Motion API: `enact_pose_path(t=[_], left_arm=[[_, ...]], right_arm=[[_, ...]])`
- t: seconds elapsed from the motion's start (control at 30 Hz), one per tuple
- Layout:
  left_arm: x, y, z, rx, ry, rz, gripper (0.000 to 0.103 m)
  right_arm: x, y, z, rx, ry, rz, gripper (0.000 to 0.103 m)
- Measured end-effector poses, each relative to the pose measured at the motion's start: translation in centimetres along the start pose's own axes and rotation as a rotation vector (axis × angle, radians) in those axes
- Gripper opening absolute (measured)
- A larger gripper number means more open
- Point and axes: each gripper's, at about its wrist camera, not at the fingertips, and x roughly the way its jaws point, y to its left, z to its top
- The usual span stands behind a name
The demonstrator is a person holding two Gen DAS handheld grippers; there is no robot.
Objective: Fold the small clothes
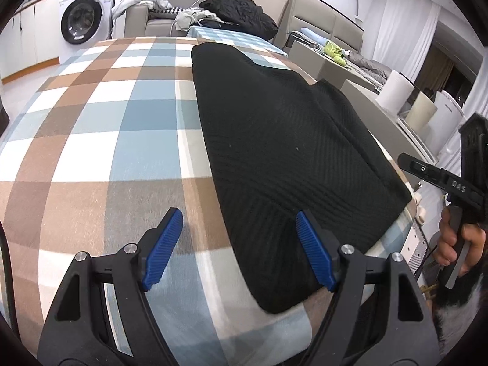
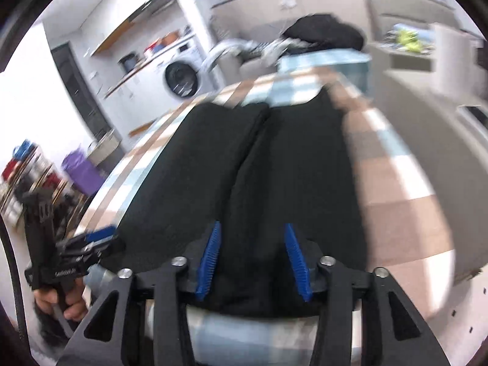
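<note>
A black knit garment (image 1: pixel 283 152) lies flat and lengthwise on the checked tablecloth (image 1: pixel 100 140), toward the table's right side. My left gripper (image 1: pixel 239 228) is open above the near left edge of the garment, its right blue pad (image 1: pixel 314 253) over the cloth and its left pad over the tablecloth. The right wrist view is blurred. There the garment (image 2: pixel 274 167) shows a lengthwise crease down its middle. My right gripper (image 2: pixel 251 244) is open over the garment's near end. The other hand-held gripper shows at the left edge (image 2: pixel 76 253).
A washing machine (image 1: pixel 82 21) stands at the back left. A sofa with a black jacket (image 1: pixel 241 12) and loose clothes is behind the table. Paper rolls (image 1: pixel 396 91) and grey furniture stand to the right. The right hand with its gripper handle (image 1: pixel 457 201) is beside the table's right edge.
</note>
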Motion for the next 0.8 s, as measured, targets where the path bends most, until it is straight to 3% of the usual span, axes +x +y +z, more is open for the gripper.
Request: enact_pose_path(t=[0.07,0.17,0.2,0.27,0.33,0.37,0.4,0.7,0.8], left_arm=[[1.0,0.2,0.8,-0.025,0.031,-0.015,0.075],[1.9,0.2,1.7,-0.045,0.037,-0.045,0.070],[2.1,0.2,2.0,-0.052,0.043,-0.063,0.060],[2.7,0.3,2.3,-0.079,0.057,-0.096,0.050],[2.8,0.2,2.5,-0.080,0.048,-0.099,0.032],[2.8,0.1,2.6,-0.074,0.043,-0.087,0.022],[2.8,0.2,2.6,-0.073,0.041,-0.082,0.019],[1.3,1.7,2.3,-0.095,-0.007,-0.021,0.015],[0.2,3.0,2.5,-0.092,-0.042,0.037,0.015]], right_arm=[[0.3,-2.0,0.5,0.052,0.006,-0.083,0.052],[1.9,-4.4,0.8,0.111,0.051,-0.093,0.052],[2.4,-4.9,0.9,0.127,0.062,-0.093,0.051],[3.5,-5.3,1.0,0.131,0.080,-0.070,0.049],[4.1,-4.9,1.1,0.098,0.085,-0.046,0.047],[4.2,-4.5,1.1,0.080,0.090,-0.048,0.036],[4.5,-4.1,1.3,0.062,0.095,-0.044,0.025],[6.2,-0.9,1.5,0.009,0.137,-0.024,0.020],[7.5,0.8,2.0,-0.014,0.153,0.003,0.020]])
